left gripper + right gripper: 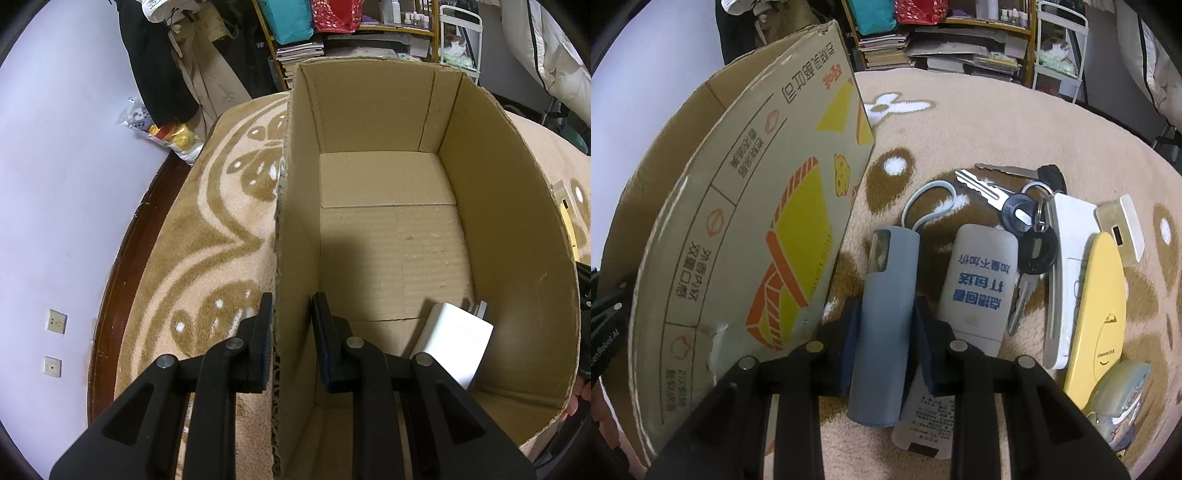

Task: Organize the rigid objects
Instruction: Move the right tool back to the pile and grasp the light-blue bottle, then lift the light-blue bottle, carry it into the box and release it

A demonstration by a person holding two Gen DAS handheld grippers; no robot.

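Gripper (885, 317) around grey-blue case (886, 317)

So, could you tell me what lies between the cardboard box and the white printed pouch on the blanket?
The grey-blue cylindrical case lies between the cardboard box and the white printed pouch, with the right gripper closed around it; the right wrist view shows this.

Each gripper (291, 332) (886, 332) is matte black plastic with silver pivot pins and dark blue finger pads (849, 347).
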